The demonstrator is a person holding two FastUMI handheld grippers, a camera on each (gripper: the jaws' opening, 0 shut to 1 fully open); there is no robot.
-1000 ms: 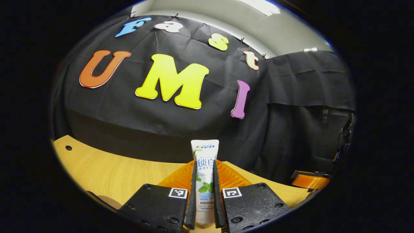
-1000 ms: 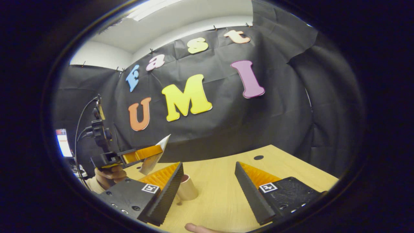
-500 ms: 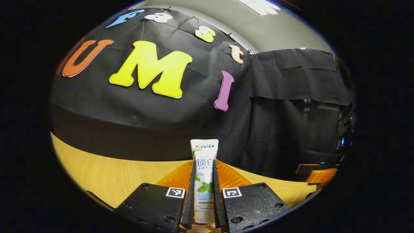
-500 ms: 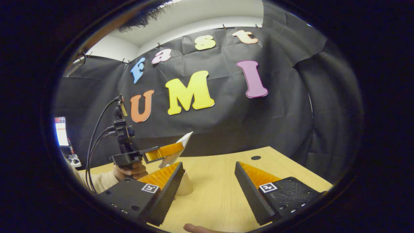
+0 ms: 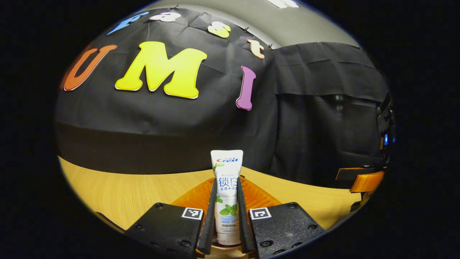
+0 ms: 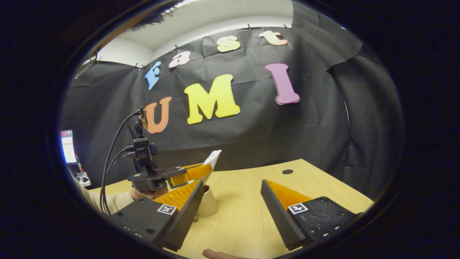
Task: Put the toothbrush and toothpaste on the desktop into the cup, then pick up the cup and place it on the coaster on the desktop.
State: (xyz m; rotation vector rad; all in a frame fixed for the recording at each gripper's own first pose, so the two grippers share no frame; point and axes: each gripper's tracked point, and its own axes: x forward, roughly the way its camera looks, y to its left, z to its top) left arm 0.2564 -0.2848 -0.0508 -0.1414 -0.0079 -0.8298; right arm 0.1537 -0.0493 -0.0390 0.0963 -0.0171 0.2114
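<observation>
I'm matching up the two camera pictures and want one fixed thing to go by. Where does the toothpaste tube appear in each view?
Left gripper view: the toothpaste tube stands bottom centre, clamped between that gripper's own fingers.
Right gripper view: the tube is left of centre, sticking out of the left gripper, above the cup.
Shared landmark: the wooden desktop.

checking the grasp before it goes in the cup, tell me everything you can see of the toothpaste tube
The toothpaste tube is white, glossy like soft plastic, with green leaf art and blue print. It is clamped between both fingers of the left gripper, its flat crimped end pointing away from the camera. In the right gripper view it is tilted, crimped end up, above the pale cup standing on the wooden desktop. Its cap end is hidden.
</observation>
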